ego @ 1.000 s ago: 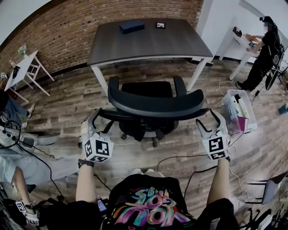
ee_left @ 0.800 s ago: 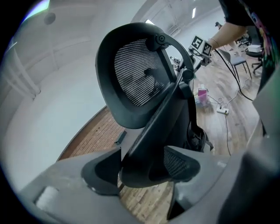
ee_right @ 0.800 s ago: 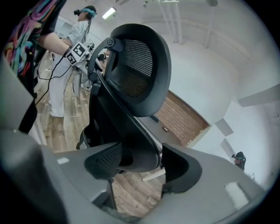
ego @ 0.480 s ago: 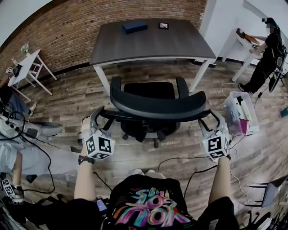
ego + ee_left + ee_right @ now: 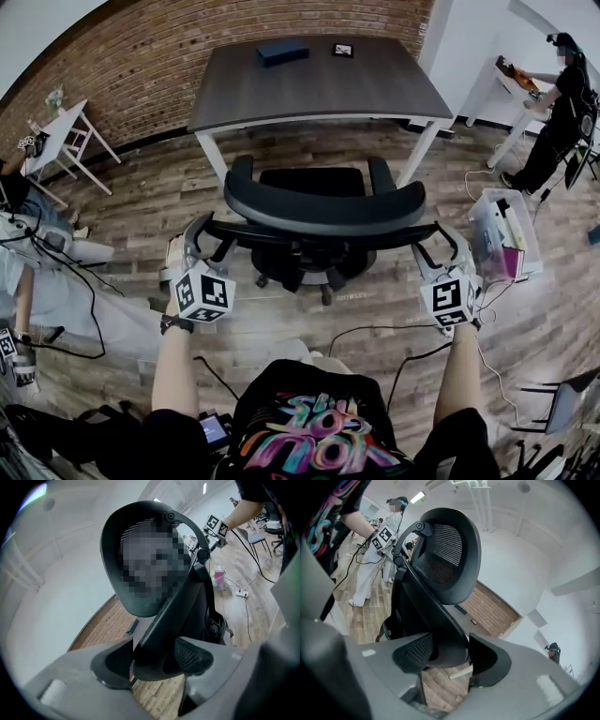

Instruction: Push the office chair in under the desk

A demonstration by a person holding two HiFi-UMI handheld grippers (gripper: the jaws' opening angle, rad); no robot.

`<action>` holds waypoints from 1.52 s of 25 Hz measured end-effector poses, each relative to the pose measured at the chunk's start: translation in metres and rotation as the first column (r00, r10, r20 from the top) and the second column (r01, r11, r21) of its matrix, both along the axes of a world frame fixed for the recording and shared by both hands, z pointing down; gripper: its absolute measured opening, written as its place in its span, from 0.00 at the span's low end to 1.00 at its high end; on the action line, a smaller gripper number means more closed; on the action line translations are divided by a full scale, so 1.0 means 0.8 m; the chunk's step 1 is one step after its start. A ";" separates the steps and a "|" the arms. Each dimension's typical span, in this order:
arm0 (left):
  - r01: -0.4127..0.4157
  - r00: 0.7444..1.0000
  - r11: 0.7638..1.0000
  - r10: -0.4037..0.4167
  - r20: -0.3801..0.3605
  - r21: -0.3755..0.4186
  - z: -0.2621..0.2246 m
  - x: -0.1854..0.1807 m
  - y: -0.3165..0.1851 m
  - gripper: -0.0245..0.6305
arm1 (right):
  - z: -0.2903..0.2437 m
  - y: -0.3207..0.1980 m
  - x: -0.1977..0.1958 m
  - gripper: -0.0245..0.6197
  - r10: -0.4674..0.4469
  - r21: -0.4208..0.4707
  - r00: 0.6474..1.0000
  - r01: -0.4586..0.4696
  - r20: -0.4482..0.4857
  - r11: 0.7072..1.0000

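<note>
Left hand-held gripper [image 5: 208, 239]: jaws clamped on the left end of the back frame of the office chair [image 5: 323, 211]. In the left gripper view the dark frame bar sits between the two pads, with both pads against it.

Right hand-held gripper [image 5: 433, 248]: jaws clamped on the right end of the same back frame. The right gripper view shows the bar filling the gap between the pads.

Office chair: upright on the wood floor [image 5: 141, 216], between the two hand-held grippers and directly ahead of them, its back towards the person. The curved backrest spans the space from one hand-held gripper to the other. Both armrests and the seat lie beyond it.

Surface [image 5: 319, 84]: dark top on white legs, ahead of both hand-held grippers, on the far side of the chair. The far end of the seat is near the surface's front edge, between its front legs. Most of the chair stands on the near side of that edge.

On the surface, at its far edge: a dark box [image 5: 282, 52] and a small flat item [image 5: 342, 50], well apart from either hand-held gripper.

To the right of the right hand-held gripper: a clear bin [image 5: 502, 234] on the floor. Behind both hand-held grippers: cables [image 5: 375, 328] on the floor
</note>
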State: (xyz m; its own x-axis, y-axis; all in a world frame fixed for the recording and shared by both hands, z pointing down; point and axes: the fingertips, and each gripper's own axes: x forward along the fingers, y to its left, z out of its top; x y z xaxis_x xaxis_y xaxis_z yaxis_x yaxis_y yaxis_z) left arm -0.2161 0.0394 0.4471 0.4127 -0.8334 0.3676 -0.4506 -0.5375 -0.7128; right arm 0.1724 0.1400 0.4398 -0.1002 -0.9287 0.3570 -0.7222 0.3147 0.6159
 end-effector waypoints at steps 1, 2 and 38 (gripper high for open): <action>0.001 1.000 1.000 -0.001 0.003 0.004 0.000 0.000 -0.002 0.46 | 0.000 -0.001 0.001 0.41 -0.001 -0.002 1.000 0.001 0.001 1.000; -0.002 1.000 1.000 0.002 0.009 0.008 0.001 0.000 -0.004 0.46 | 0.000 -0.002 0.002 0.41 -0.002 -0.005 1.000 0.002 0.001 1.000; -0.141 0.990 0.990 0.140 0.033 0.027 0.010 0.092 -0.230 0.44 | 0.001 -0.181 0.079 0.43 0.096 -0.078 0.993 -0.091 0.065 0.993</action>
